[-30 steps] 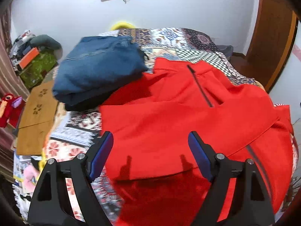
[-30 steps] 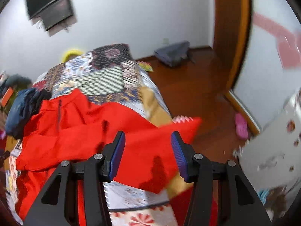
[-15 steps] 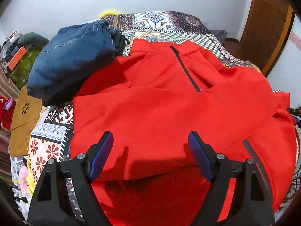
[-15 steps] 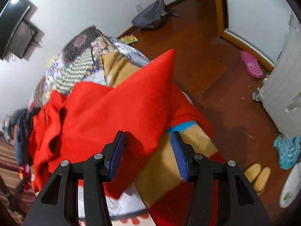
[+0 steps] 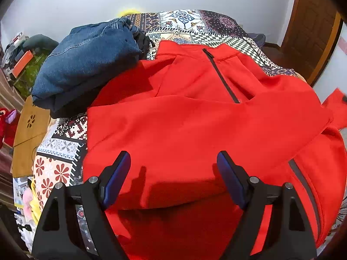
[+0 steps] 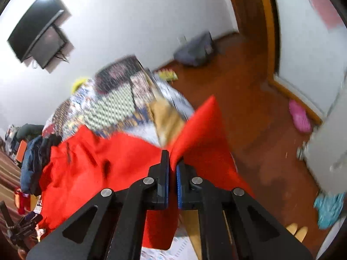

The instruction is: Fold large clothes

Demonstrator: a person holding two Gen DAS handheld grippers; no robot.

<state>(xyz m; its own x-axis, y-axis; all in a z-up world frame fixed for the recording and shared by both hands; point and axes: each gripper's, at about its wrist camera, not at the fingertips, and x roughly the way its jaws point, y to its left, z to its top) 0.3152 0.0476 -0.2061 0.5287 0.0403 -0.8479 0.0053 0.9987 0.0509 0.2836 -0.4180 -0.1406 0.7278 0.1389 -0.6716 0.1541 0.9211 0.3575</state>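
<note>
So at this point the red zip-neck pullover [image 5: 195,130] was lying spread over the patchwork bedspread [image 5: 190,23], collar toward the far wall, with a stack of folded jeans [image 5: 86,65] touching its far left shoulder. One sleeve already lay across the chest.

The right gripper [image 6: 172,166] had its jaws pressed together on a fold of the red fabric at the bed's right edge. They'd just closed, and the cloth stood up in a peak above them. That view was pretty blurred, so I couldn't tell how much fabric was actually in the pinch. The left gripper [image 5: 173,173] hung over the near part of the pullover with its jaws spread wide and nothing between them.

My read is the step here was bringing that right-hand sleeve or side in over the body. Tips if you're doing this: carry the pinched edge up and across in one arc instead of dragging it, since dragging would bunch the layer underneath. Aim to land it parallel to the black zipper [image 5: 221,75] so the fold line runs straight. The free left jaws could press down near the hem to stop the whole thing sliding toward the puller. Also watch the jeans pile; a sloppy sweep could catch it.
</note>
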